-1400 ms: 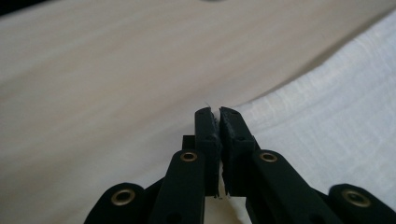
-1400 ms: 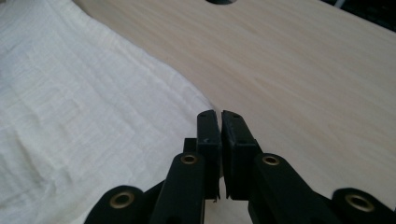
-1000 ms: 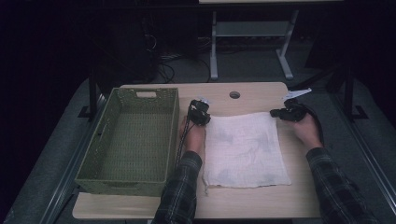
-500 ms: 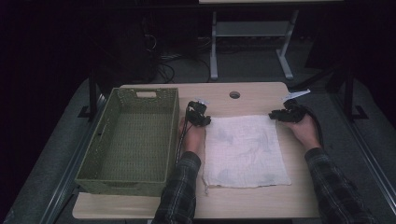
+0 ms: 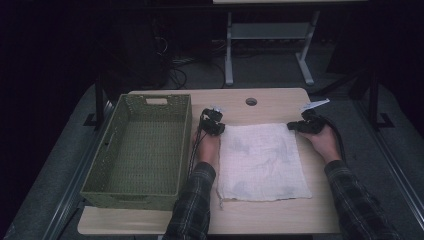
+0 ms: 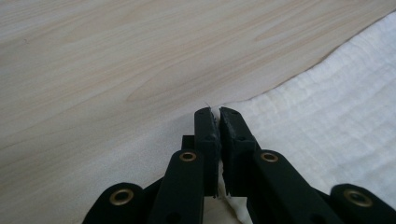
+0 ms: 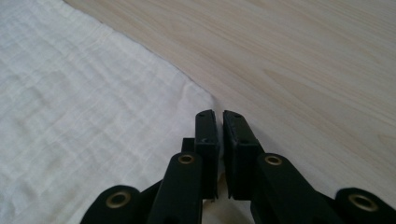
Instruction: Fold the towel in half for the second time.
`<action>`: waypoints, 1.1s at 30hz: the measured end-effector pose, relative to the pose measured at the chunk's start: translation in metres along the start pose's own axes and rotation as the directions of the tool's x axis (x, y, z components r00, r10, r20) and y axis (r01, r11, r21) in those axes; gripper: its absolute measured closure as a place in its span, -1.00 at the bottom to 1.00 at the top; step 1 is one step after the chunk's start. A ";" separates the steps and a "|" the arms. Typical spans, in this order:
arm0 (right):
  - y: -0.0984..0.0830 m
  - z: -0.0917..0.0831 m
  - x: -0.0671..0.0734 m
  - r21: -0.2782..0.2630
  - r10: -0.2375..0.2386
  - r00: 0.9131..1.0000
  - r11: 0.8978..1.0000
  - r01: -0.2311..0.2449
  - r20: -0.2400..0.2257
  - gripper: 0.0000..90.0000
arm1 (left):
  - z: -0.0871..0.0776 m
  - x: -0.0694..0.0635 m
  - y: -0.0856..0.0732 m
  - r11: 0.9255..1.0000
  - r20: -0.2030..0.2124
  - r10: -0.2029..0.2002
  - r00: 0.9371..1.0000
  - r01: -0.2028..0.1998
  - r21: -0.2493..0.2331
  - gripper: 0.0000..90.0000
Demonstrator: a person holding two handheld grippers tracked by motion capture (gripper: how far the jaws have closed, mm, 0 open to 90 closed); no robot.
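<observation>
Both tongs, left point(image 6: 219, 116) and right point(image 7: 219, 119), have just closed onto the cloth's point(image 5: 260, 160) far corners.

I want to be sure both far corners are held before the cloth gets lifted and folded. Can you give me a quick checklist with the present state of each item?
1. Left gripper closed on the far left corner of the white cloth: ok, its jaws have just closed and fabric shows between them.
2. Right gripper closed on the far right corner: ok, its jaws have just closed at the corner; fabric between the pads is hard to see.
3. Cloth lying flat on the table: ok, lightly wrinkled.
4. Near edge free: ok.
5. Green basket apart from the cloth: ok.
</observation>
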State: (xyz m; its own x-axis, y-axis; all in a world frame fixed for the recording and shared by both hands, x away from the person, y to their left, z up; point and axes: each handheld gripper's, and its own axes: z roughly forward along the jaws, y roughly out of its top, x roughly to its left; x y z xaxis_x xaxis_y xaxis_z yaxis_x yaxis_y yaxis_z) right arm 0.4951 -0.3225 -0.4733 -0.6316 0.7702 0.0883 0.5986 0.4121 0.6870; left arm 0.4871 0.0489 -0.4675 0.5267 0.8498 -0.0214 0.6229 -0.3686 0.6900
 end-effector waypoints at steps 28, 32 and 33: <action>0.001 -0.068 0.021 -0.159 -0.032 0.999 0.987 0.027 -0.026 0.89 | -0.080 -0.026 0.006 0.995 0.007 0.026 1.000 -0.025 -0.101 0.93; -0.005 -0.075 0.028 -0.167 -0.043 0.999 0.985 0.038 -0.027 0.89 | -0.088 -0.031 -0.002 0.994 0.014 0.027 1.000 -0.025 -0.102 0.93; -0.009 -0.078 0.032 -0.171 -0.047 0.999 0.984 0.042 -0.026 0.89 | -0.089 -0.032 -0.003 0.994 0.013 0.032 0.999 -0.031 -0.101 0.93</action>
State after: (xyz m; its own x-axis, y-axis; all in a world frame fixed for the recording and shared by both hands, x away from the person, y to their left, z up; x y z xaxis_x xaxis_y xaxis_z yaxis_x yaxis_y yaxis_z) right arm 0.4313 -0.3397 -0.4198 -0.6718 0.7369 0.0751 0.4789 0.3547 0.8031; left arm 0.4166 0.0563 -0.4049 0.5539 0.8326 -0.0086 0.5449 -0.3546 0.7598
